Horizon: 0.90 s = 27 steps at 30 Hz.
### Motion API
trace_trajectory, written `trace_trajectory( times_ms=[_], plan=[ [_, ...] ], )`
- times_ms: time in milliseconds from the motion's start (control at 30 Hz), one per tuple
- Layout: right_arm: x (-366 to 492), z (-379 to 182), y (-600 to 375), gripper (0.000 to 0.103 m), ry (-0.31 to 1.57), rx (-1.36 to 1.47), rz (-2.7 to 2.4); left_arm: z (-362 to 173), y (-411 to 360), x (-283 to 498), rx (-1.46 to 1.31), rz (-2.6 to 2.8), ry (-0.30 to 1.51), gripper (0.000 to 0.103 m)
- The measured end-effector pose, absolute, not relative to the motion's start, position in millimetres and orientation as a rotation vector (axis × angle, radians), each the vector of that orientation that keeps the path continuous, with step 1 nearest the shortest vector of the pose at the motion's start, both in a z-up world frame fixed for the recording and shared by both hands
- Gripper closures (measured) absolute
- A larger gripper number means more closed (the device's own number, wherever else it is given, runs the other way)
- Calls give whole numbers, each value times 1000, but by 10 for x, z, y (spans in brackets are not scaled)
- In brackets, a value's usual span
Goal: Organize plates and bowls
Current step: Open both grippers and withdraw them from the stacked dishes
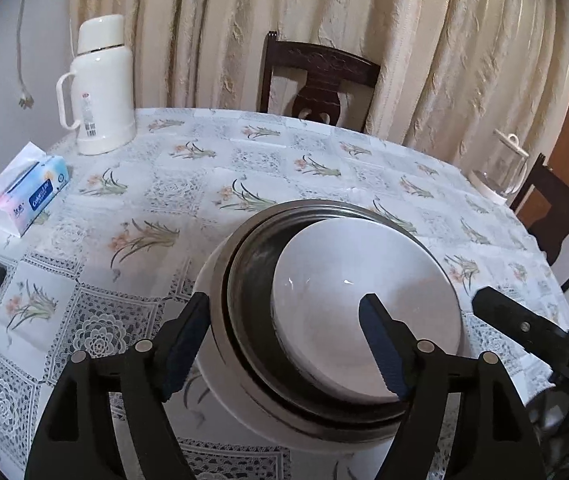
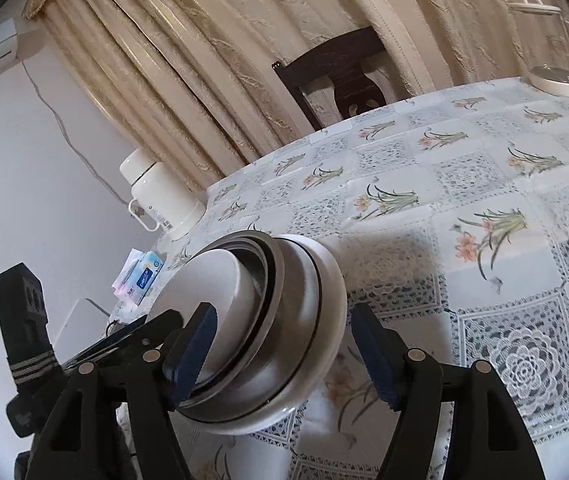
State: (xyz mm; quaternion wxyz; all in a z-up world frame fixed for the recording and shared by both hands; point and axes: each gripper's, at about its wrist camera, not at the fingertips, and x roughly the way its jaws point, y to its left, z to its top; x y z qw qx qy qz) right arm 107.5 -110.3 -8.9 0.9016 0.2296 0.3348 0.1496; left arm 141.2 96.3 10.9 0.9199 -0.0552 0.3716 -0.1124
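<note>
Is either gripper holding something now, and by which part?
Nothing is held. Left gripper and right gripper are both open beside the stacked bowls.

Home dining room: floral-clothed table (image 1: 244, 168), wooden chair (image 1: 320, 80), curtains (image 1: 444, 40).

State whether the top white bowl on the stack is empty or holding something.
Empty. The left wrist view looks down into the top white bowl: only bare glazed surface and light glints show. It sits nested in the metal bowl.

Floral-clothed table (image 1: 188, 200) — thermos (image 1: 100, 92), tissue pack (image 1: 30, 192), glass kettle (image 1: 504, 172), stacked bowls (image 1: 324, 320).
</note>
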Motion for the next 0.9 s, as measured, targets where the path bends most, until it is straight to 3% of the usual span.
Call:
trace_trajectory(
  times_ms=[267,433,533,900],
  plan=[
    [906,-89,-1222,27,676,488,296,115,960,1385,-158,-238,760,23],
    [698,-107,-1230,10,669,409,286,153,1080,1153,-137,-186,736,20],
    [593,-147,-1175,0,678,352,282,165,1069,860,-61,-138,659,9],
    [250,-164,-915,0,619,157,190,115,875,142,184,-21,530,0]
  ],
)
